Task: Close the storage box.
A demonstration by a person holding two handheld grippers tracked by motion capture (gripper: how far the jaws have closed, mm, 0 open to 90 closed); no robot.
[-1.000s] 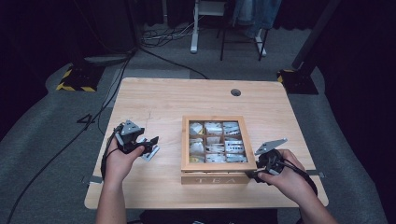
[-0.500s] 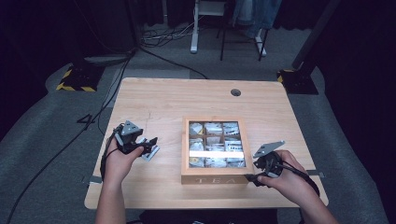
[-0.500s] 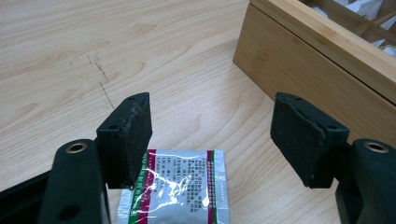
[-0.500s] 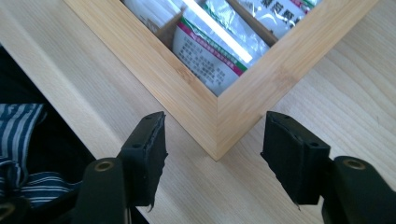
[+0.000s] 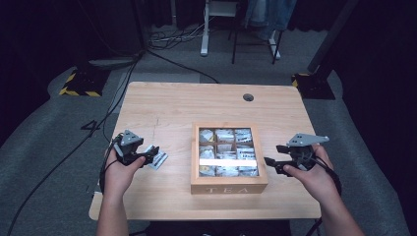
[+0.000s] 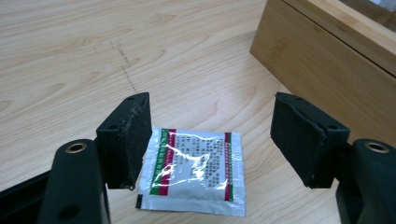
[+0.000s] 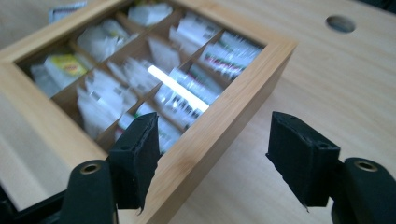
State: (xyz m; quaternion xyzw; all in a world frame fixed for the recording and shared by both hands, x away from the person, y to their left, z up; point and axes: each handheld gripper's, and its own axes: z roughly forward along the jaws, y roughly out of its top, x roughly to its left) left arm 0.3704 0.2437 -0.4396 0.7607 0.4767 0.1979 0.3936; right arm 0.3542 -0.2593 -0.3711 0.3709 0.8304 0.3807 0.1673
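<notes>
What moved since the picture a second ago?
The right gripper pulled away from the tea box toward the table's right edge, and its jaws have just been opening, with nothing gripped between them. The box lid looks shut now, light glinting on its window. The left gripper stayed put, jaws open over the tea sachet lying flat on the table.

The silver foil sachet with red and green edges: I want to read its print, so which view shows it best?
The left gripper view: the silver foil sachet lies flat and close between the open jaws. The high view shows it tiny; the right gripper view, a blurred corner.
</notes>
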